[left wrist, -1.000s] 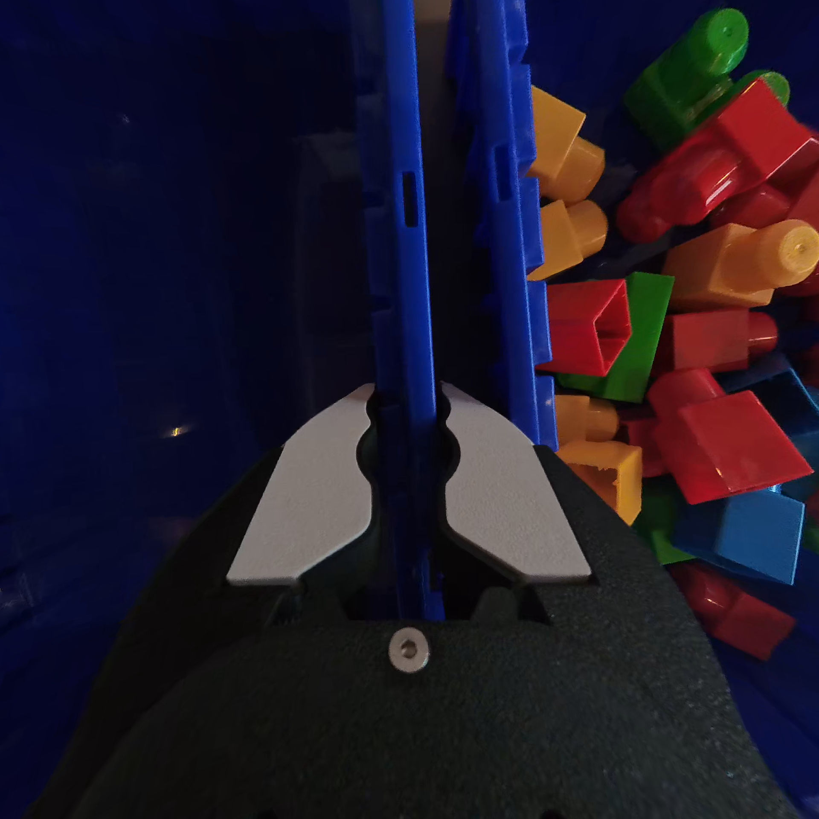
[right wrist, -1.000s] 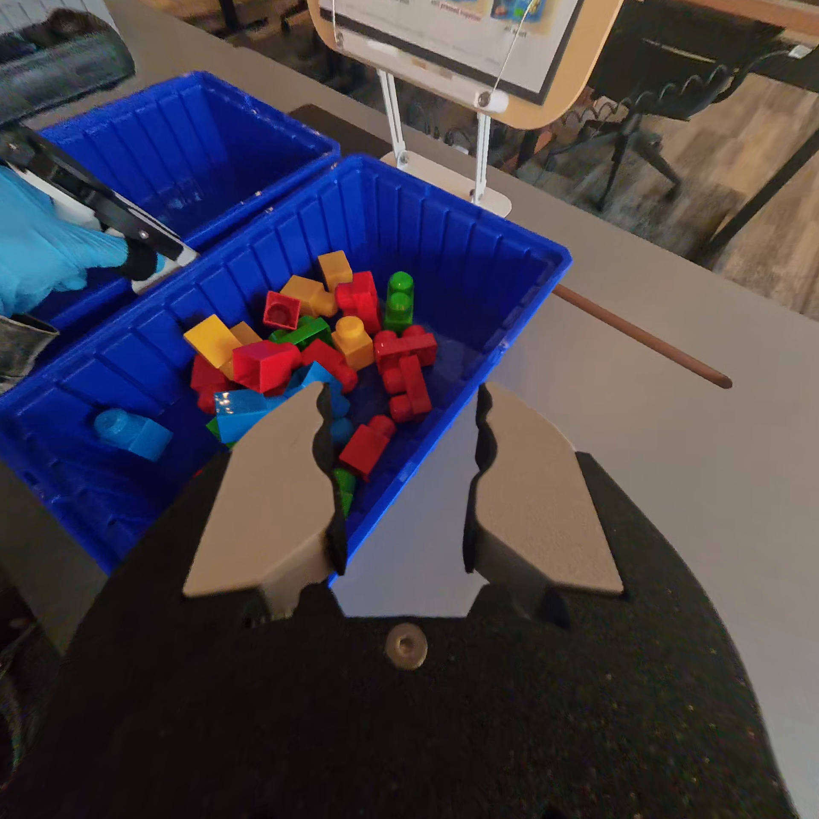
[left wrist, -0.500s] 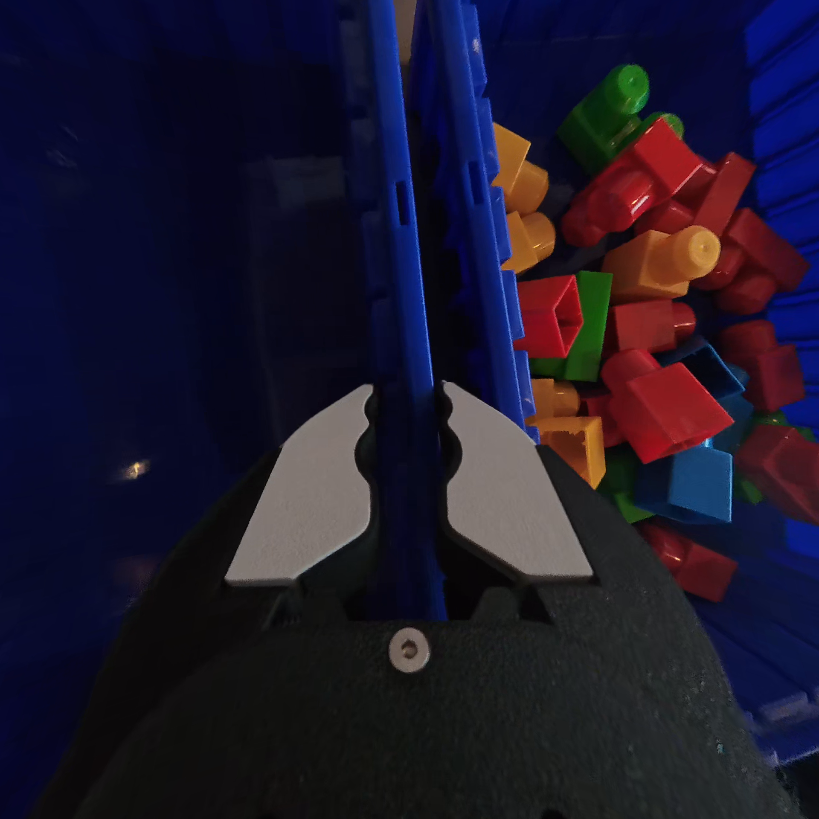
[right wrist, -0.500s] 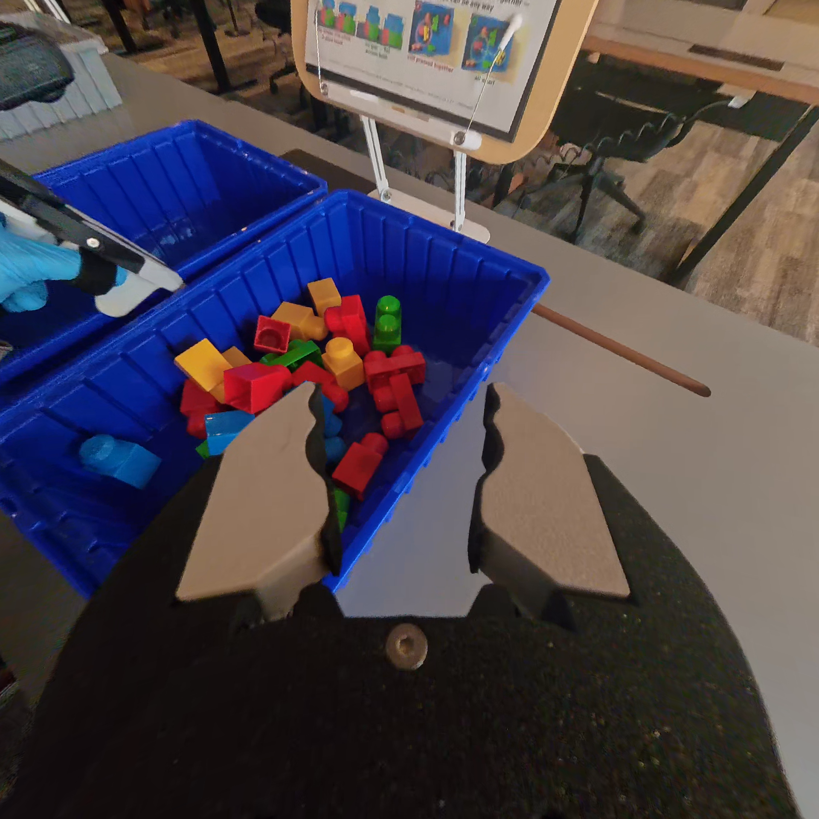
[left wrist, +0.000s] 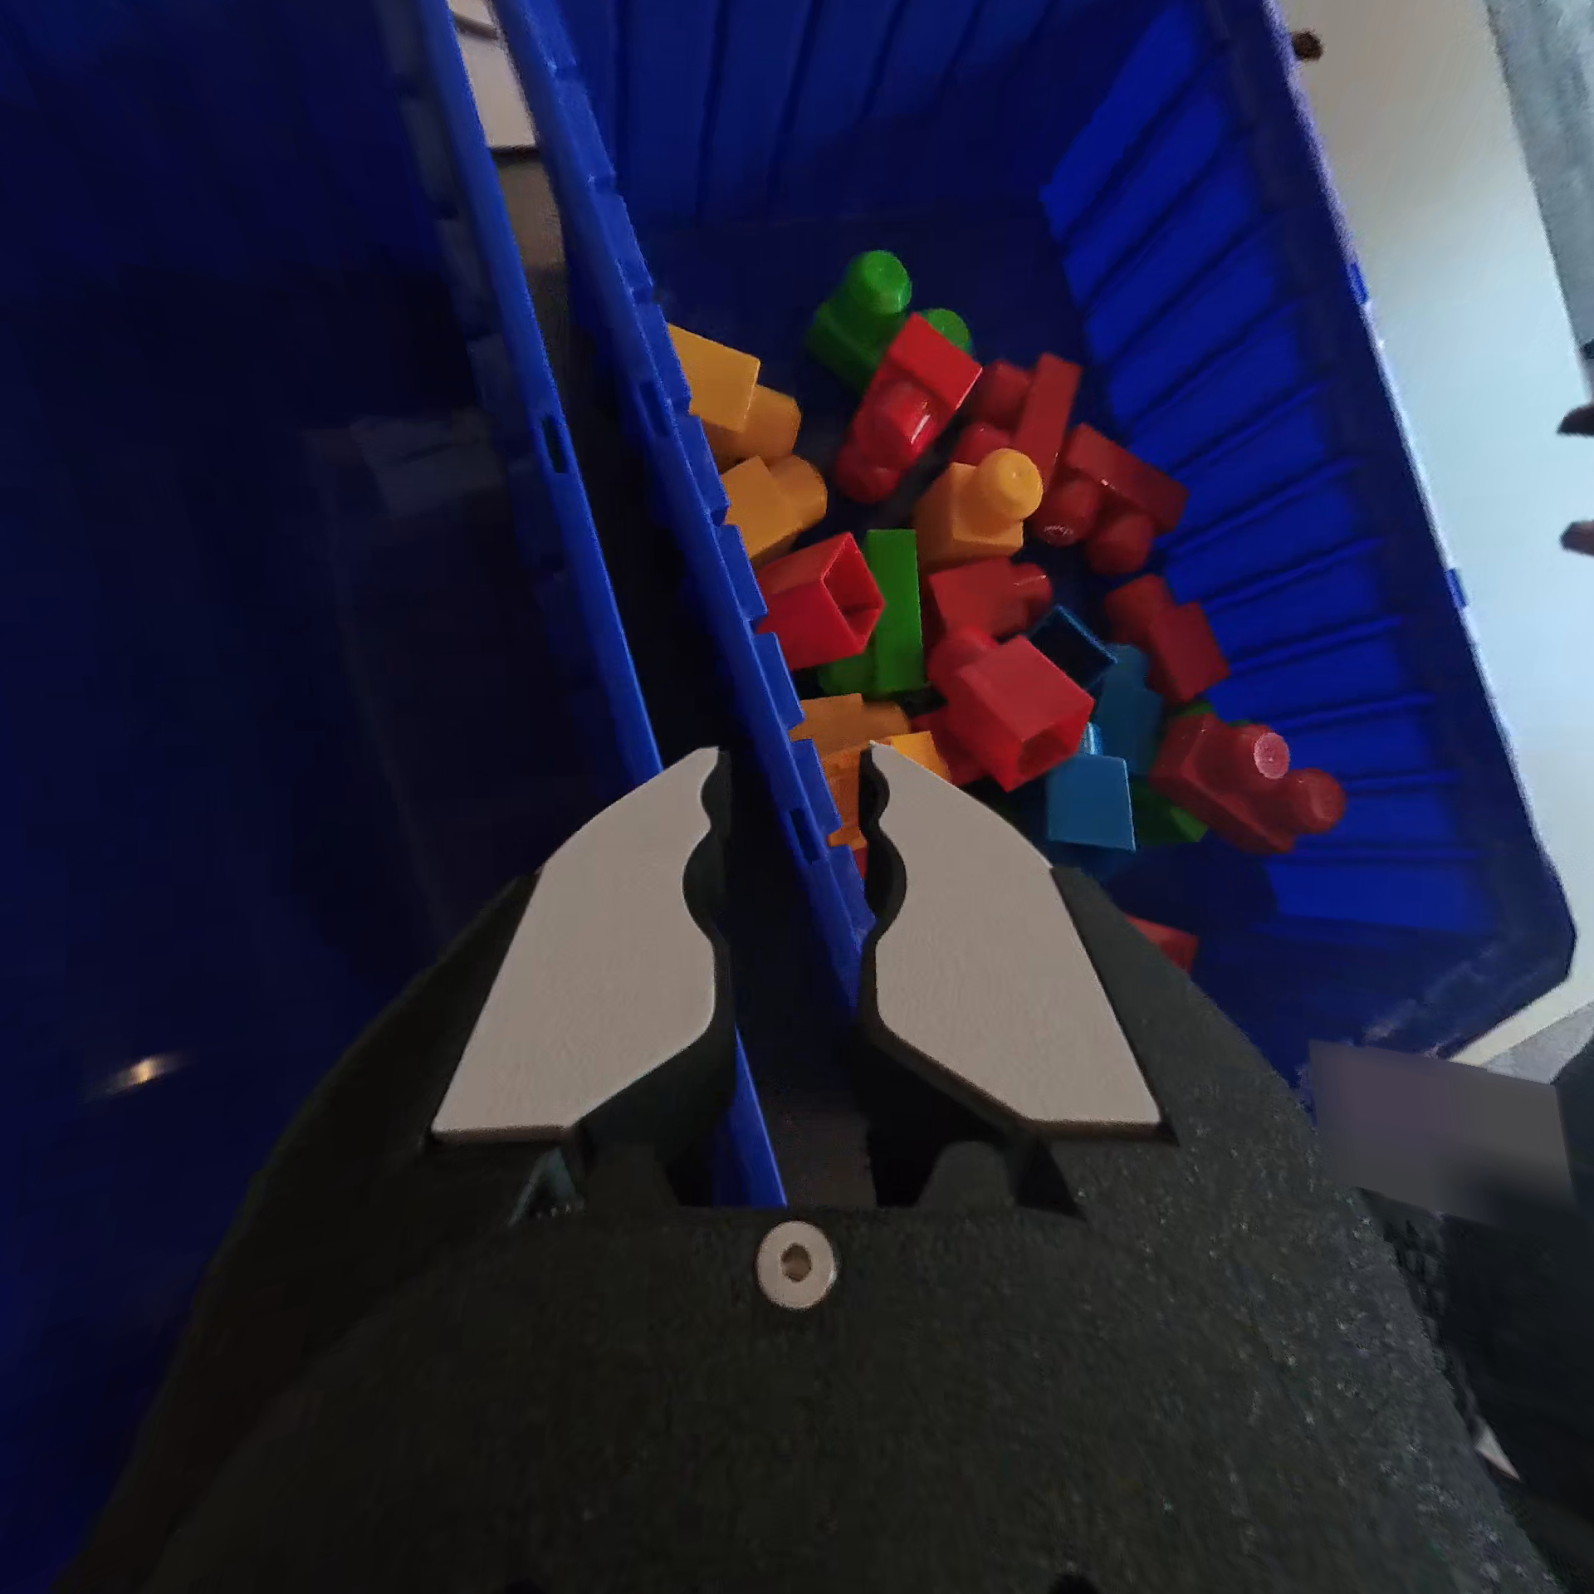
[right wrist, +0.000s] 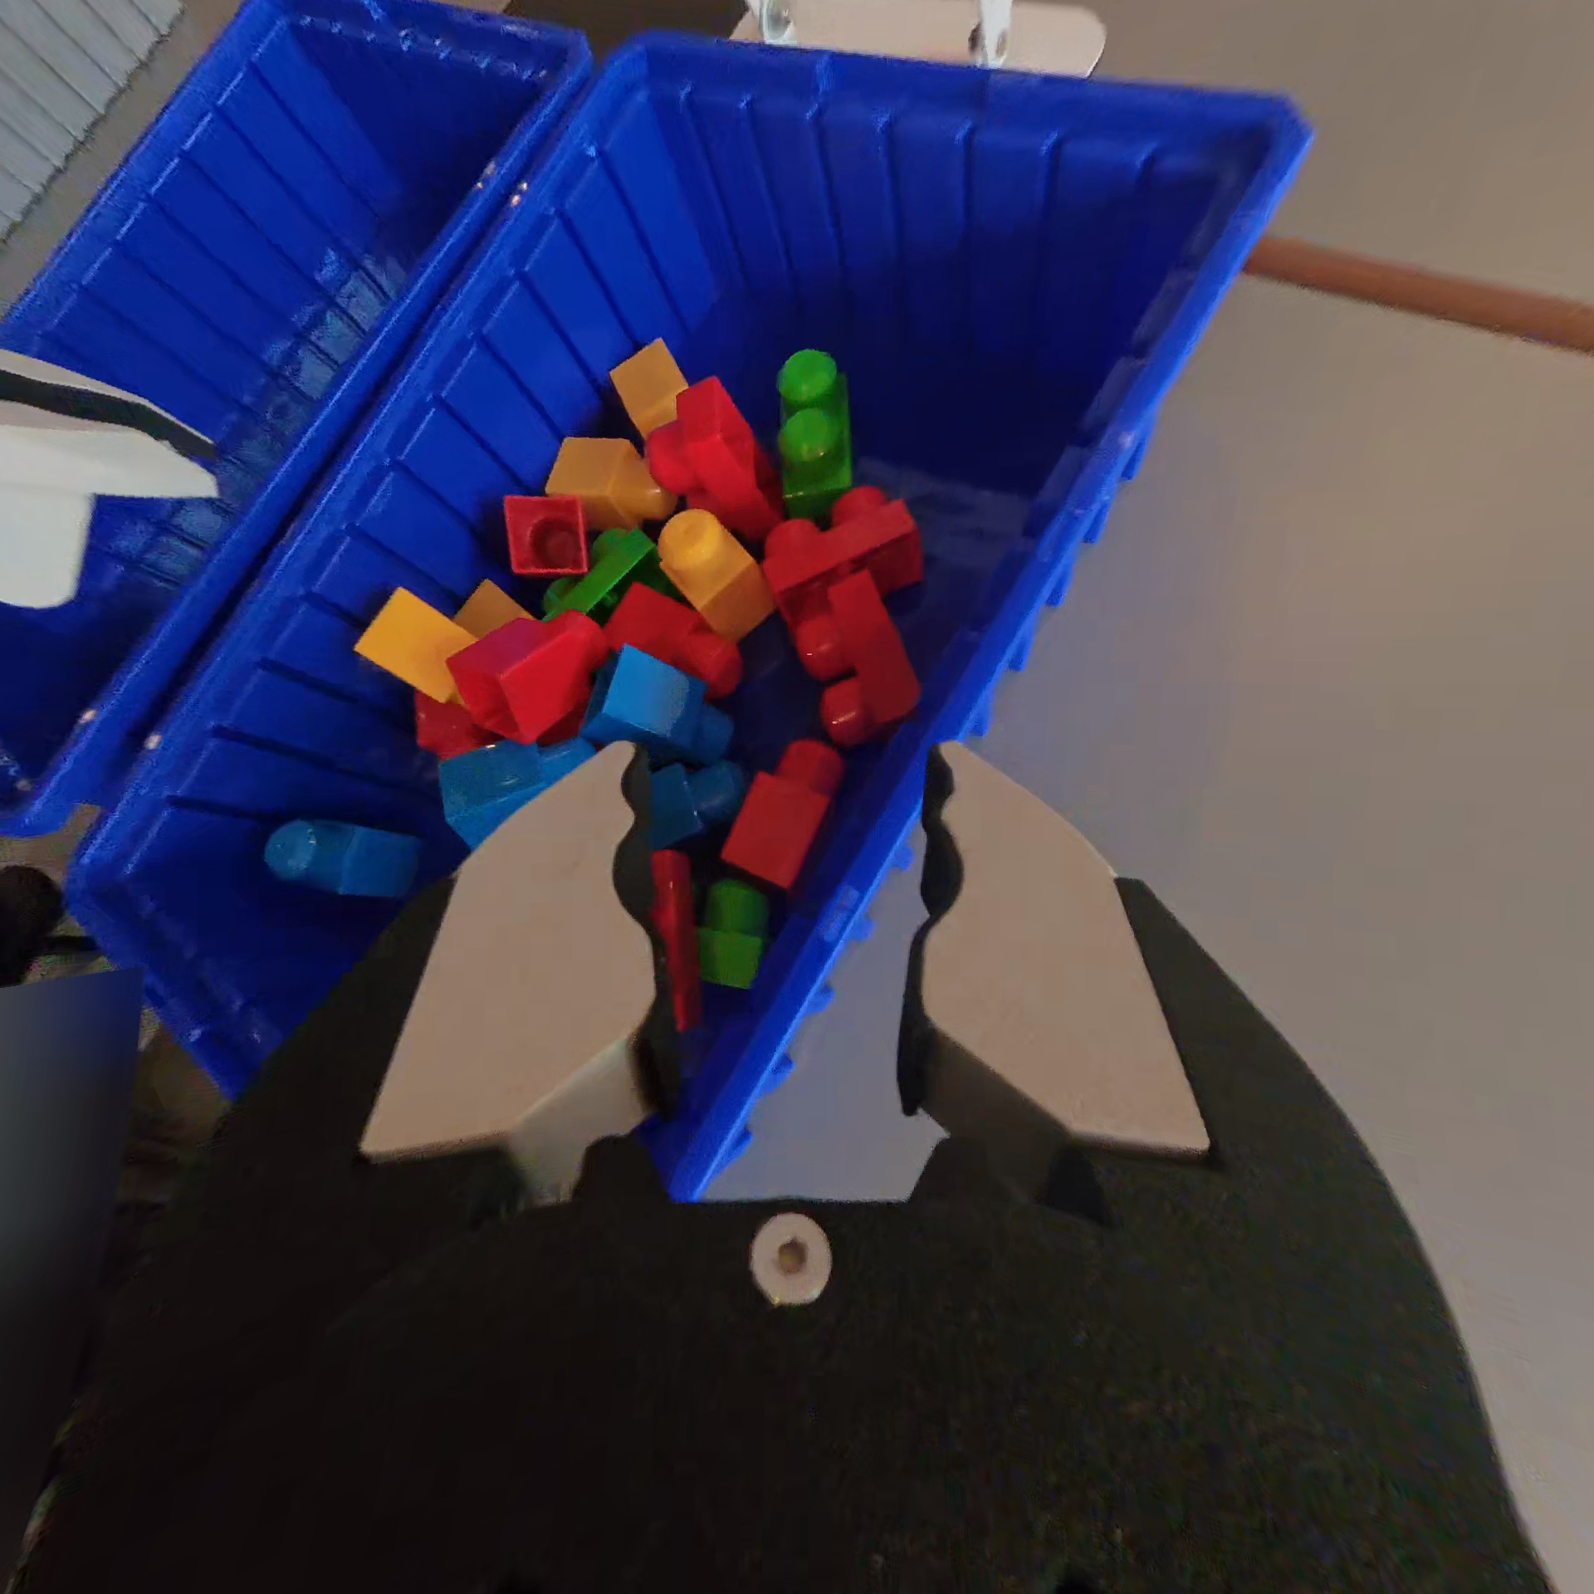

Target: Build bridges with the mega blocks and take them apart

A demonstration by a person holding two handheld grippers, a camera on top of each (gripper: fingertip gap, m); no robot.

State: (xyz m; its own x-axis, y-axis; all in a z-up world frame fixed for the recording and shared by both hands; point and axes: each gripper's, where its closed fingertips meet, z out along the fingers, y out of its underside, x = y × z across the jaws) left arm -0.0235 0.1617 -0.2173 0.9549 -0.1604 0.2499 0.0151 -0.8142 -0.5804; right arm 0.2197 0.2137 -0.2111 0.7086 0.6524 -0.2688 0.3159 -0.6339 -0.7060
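The left gripper (left wrist: pixel 789 850) stands a little open, its grey fingers straddling the left rim of the ribbed blue plastic bin (left wrist: pixel 1225 448) without clamping it. That bin holds the task's pieces — a loose heap of red, yellow, green and blue mega blocks (right wrist: pixel 690 621). The right gripper (right wrist: pixel 781 914) gapes wider, empty, its fingers either side of the bin's right rim. A second blue bin (right wrist: pixel 285 216) sits just left, on the grey table (right wrist: pixel 1346 690).

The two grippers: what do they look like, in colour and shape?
Both the left gripper and the right gripper have a black, grainy body, one silver screw in the middle, and two flat grey fingers with wavy black inner edges.
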